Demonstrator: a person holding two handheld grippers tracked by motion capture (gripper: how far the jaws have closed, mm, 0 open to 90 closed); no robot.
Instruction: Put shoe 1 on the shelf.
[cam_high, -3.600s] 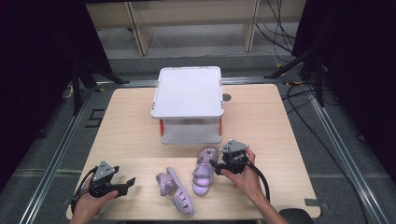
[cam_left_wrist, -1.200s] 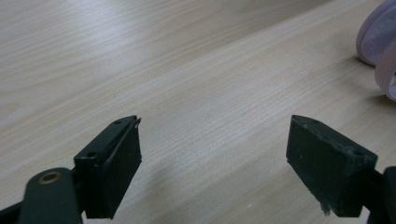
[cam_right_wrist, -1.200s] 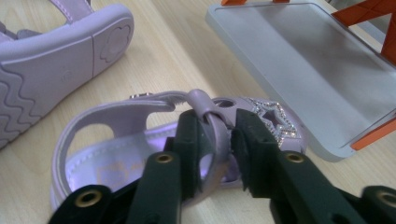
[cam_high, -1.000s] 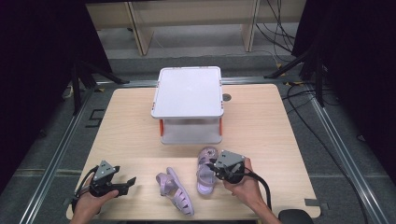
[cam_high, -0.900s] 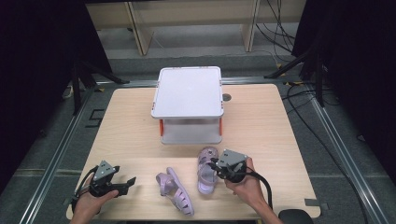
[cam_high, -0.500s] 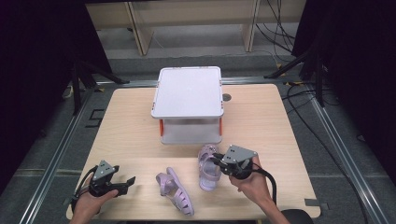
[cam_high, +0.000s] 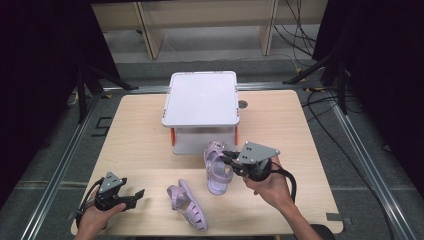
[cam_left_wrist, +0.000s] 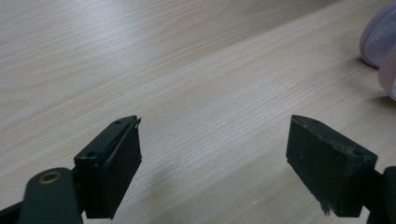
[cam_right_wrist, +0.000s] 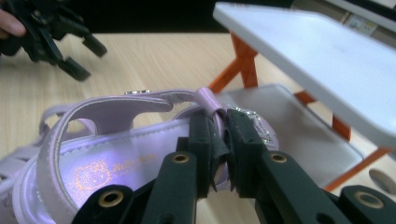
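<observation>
A: How many of each?

B: Two lilac sandals, two grippers, one white two-tier rack (cam_high: 201, 98) with orange posts. My right gripper (cam_high: 229, 156) has its jaws pinched tight on the strap of one sandal (cam_high: 217, 167), which hangs tilted in front of the rack. The other sandal (cam_high: 187, 204) lies flat on the table (cam_high: 135, 140), between my hands. My left gripper (cam_high: 136, 195) rests near the table's front left corner, jaws spread wide with only bare wood between them.

A: Anything hard to make out?

B: In the right gripper view the held sandal's toe is cut off at the left edge. In the left gripper view just a sliver of sandal shows at the right edge.

A: And the surroundings?

B: Pale wood-grain tabletop, grey floor, black curtains either side, cables trailing at right, wooden shelving behind.
</observation>
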